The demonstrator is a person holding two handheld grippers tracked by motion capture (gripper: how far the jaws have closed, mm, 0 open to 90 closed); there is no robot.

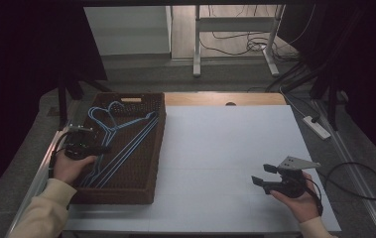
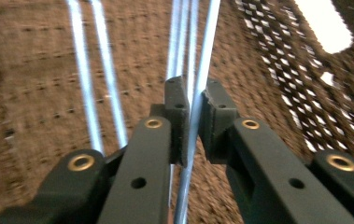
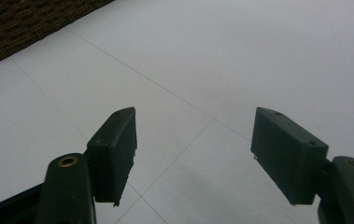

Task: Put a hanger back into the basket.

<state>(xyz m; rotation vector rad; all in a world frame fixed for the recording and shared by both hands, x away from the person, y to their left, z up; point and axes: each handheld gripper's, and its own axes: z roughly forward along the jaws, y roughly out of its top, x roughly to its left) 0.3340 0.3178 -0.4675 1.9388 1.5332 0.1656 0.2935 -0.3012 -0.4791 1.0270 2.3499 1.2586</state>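
The left gripper [image 2: 193,105] stands slightly open astride one blue hanger [image 1: 121,144] wire in the woven basket [image 1: 158,148]. Closing carelessly may catch a neighbouring wire too. The right gripper [image 1: 266,174] waits wide open over the bench [image 1: 225,148].

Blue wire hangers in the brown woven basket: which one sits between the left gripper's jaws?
The blue wire hanger whose wire runs through the gap between the left gripper pads. The other blue wires lie off to the side on the brown woven basket floor.
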